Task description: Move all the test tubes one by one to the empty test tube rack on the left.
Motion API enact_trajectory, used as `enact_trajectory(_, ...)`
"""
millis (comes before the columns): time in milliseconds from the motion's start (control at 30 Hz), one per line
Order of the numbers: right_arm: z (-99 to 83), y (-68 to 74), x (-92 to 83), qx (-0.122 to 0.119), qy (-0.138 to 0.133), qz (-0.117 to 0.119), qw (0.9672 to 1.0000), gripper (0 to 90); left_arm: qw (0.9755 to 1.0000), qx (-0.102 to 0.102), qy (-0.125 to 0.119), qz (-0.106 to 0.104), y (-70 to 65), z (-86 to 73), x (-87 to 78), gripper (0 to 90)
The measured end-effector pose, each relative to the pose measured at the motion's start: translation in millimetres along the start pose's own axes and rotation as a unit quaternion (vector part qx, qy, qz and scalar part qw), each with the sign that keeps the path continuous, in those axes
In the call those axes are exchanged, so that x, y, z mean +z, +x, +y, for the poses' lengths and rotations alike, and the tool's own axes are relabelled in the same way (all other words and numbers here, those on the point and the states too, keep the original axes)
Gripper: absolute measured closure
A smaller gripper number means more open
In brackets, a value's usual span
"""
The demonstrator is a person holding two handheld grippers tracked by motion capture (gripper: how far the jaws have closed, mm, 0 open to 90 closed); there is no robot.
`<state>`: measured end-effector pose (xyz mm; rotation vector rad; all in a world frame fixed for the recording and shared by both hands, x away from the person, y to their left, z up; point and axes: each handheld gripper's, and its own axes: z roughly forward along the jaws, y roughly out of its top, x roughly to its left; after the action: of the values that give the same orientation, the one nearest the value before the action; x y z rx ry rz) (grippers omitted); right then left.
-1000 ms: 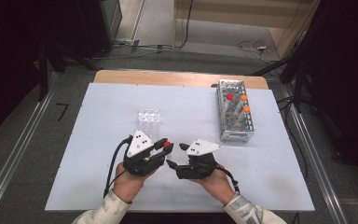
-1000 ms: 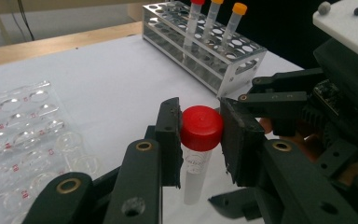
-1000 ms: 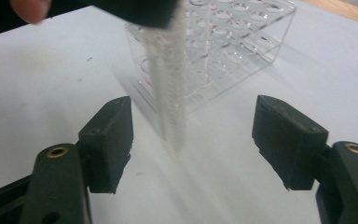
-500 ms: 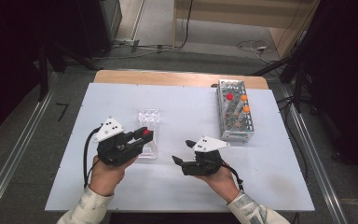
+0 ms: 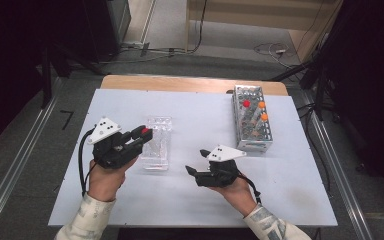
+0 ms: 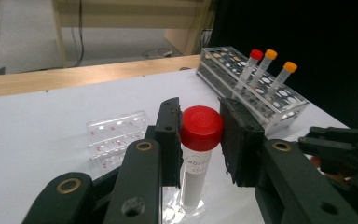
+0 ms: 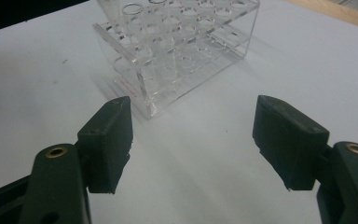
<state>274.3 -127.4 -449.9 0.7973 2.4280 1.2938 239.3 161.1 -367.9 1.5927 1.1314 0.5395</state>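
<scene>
Left tongs clamped on red-capped tube above clear rack; right tongs wide, empty, at its 4 o'clock.

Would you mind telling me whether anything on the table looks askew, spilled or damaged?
Nothing stands out. The clear rack and metal rack sit flat on the table, three capped tubes stand in the metal rack, and the left hand-held gripper holds a red-capped tube intact.
</scene>
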Motion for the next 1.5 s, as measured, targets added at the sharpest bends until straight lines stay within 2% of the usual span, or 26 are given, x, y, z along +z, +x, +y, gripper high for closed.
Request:
enact_trajectory(167,-0.1,-0.4,-0.1,0.000,-0.002,-0.002,1.0000,27.4,0.9994,0.015,-0.007,0.031,1.6,2.0,5.4,70.1)
enact_trajectory(300,-0.3,-0.9,-0.1,0.002,-0.001,-0.004,1.0000,27.4,0.9990,0.021,-0.005,0.039,2.7,-0.9,16.8,70.1)
enact_trajectory(433,-0.4,-0.2,0.0,0.002,0.000,-0.004,1.0000,27.4,0.9974,0.043,-0.001,0.058,-0.7,-4.5,26.1,70.1)
enact_trajectory(533,-0.7,-1.4,0.1,0.002,-0.001,-0.005,1.0000,27.4,0.9958,0.059,0.007,0.070,-3.1,-11.5,32.8,70.0)
enact_trajectory(667,-0.7,-1.7,-0.5,0.006,-0.001,-0.006,1.0000,27.4,0.9956,0.061,0.018,0.069,-4.8,-23.6,41.2,70.0)
enact_trajectory(800,-0.4,-0.8,-1.1,0.002,-0.003,-0.006,1.0000,27.4,0.9936,0.075,0.027,0.080,-8.3,-34.9,48.9,69.9)
enact_trajectory(967,0.2,-0.1,-2.7,0.000,-0.004,-0.006,1.0000,27.4,0.9932,0.072,0.041,0.082,-7.2,-43.0,51.0,69.9)
enact_trajectory(1067,0.0,-0.8,-2.1,0.000,-0.003,-0.005,1.0000,27.4,0.9942,0.064,0.040,0.077,-6.4,-43.7,50.4,69.0)
enact_trajectory(1167,0.0,-1.2,-1.9,0.000,-0.003,-0.006,1.0000,27.4,0.9951,0.058,0.044,0.066,-5.6,-43.4,50.1,61.8)
enact_trajectory(1267,0.2,-1.5,-2.5,0.001,-0.004,-0.007,1.0000,27.4,0.9955,0.056,0.043,0.063,-5.7,-43.2,49.7,58.8)
enact_trajectory(1367,0.5,-3.0,-3.6,0.004,-0.007,-0.010,0.9999,27.3,0.9967,0.045,0.039,0.055,-4.8,-42.0,48.0,54.0)
enact_trajectory(1500,1.2,-5.9,-6.6,0.008,-0.011,-0.016,0.9998,27.4,0.9969,0.039,0.037,0.058,-4.4,-40.9,46.1,48.2)
